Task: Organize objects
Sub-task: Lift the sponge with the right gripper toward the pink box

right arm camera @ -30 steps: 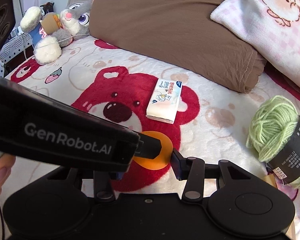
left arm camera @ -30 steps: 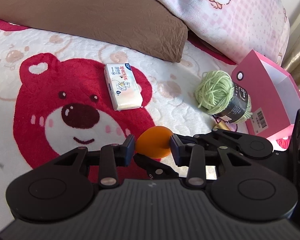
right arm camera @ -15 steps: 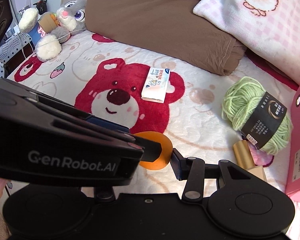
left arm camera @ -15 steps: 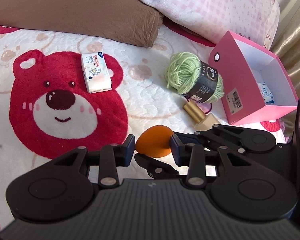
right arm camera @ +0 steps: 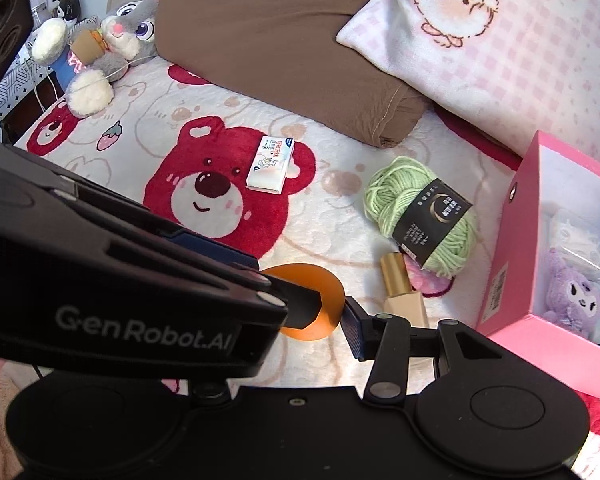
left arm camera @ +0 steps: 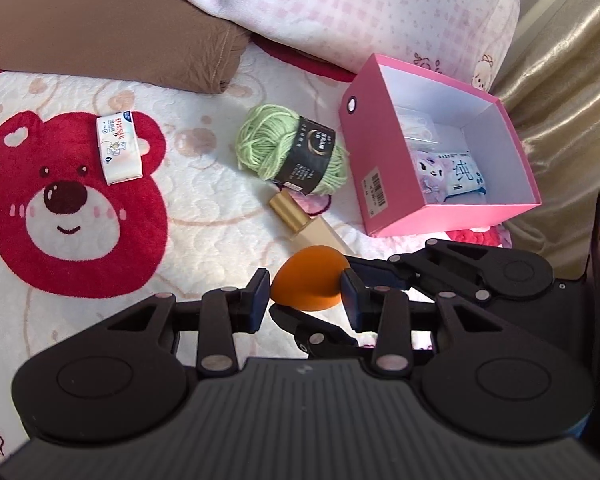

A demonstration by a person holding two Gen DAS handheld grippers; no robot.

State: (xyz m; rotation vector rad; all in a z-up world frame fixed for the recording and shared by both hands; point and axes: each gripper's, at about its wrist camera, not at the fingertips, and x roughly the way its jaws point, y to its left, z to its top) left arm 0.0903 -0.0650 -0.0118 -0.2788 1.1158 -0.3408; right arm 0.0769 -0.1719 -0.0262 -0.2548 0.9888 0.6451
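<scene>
so far the pink box [left arm camera: 374, 184] holds two packs; both grippers pinch the orange sponge [left arm camera: 308, 282], yarn [left arm camera: 292, 148] waits.

In the right wrist view, the black left gripper [right arm camera: 300, 308] hides part of the orange teardrop-shaped sponge [right arm camera: 324, 280]; right of the sponge, the open pink cardboard box [right arm camera: 512, 248] is cut off by the frame edge.
</scene>
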